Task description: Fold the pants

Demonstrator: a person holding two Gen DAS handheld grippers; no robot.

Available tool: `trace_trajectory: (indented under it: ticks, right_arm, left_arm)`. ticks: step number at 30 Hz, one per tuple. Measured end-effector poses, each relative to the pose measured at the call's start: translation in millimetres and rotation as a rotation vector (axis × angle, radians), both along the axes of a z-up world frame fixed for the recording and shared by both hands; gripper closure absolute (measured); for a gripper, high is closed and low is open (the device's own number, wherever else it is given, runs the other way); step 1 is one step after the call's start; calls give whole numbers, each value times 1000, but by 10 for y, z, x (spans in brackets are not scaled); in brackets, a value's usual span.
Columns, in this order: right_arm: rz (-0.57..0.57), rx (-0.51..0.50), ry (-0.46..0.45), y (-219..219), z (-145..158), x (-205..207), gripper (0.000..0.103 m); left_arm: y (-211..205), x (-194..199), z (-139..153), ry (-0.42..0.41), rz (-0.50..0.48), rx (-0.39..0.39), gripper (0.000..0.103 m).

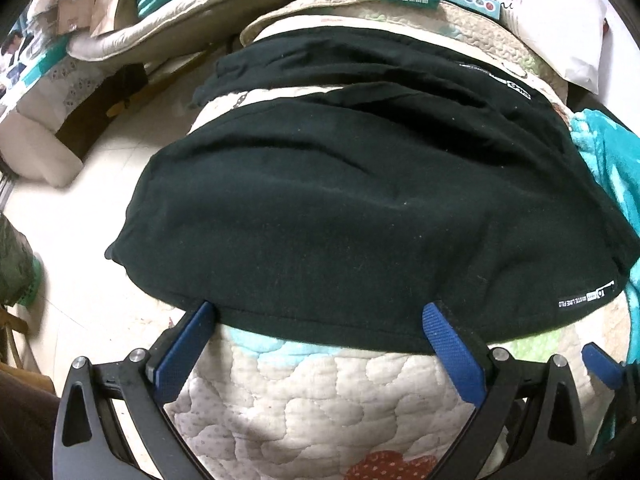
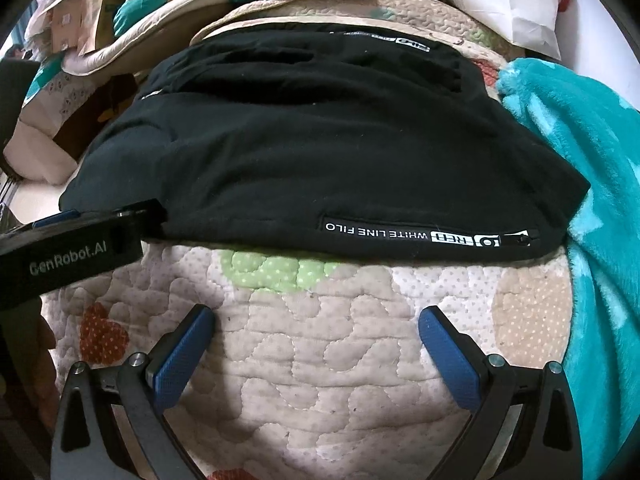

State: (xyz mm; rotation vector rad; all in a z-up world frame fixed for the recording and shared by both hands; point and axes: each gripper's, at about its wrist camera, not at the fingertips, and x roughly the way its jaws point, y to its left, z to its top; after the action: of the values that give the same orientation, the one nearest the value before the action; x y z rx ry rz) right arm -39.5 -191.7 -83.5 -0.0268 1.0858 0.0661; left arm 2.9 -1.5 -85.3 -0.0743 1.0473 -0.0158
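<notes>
Black pants lie on the quilt; left tool at their hem and right tool nearby both gape apart.

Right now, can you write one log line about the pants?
black pants: spread on quilt | left gripper: open, at hem | right gripper: open, short of pants

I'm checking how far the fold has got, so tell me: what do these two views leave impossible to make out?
- Left wrist view: whether the left gripper touches the black pants; its fingertips meet the hem.
- Both views: the layers beneath the pants' top fabric.
- Right wrist view: the pants' right edge, against the teal blanket.
- Right gripper: open over the quilt, clearly short of the hem.
</notes>
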Motion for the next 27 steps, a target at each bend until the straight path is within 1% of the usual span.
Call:
trace_trajectory:
  ticks: [4,6,8,10,13,16,18,22,23,27]
  right_arm:
    - [14,-40,-14,48,11,-3,0]
    - [35,-71,-32,94,21,-18,0]
    - [42,-77,-33,96,26,-14,0]
    - [32,-50,-14,57,18,6,0]
    - [39,-41,11,46,28,29,0]
    - [46,-31,42,39,85,43,0]
    - [51,-6,22,11,200,29,3]
    - [30,36,-84,-105,614,33,3]
    - [25,53,-111,-152,753,47,3]
    - [19,102,-153,-315,1157,163,3]
  left_arm:
    - [28,0,36,6,-8,-17,0]
    - [27,-22,78,-10,-5,-27,0]
    - [6,-56,130,-37,-6,-30,0]
    - [-12,-96,218,-77,-15,-24,0]
    - [-29,-161,397,-140,-33,-15,0]
    - [-6,-206,590,-178,-37,-27,0]
    - [52,-219,749,-205,-39,-35,0]
    - [193,-91,1030,-244,-29,-31,0]
    - [243,-35,1084,-247,-21,-30,0]
    - [526,291,1205,-235,24,-16,0]
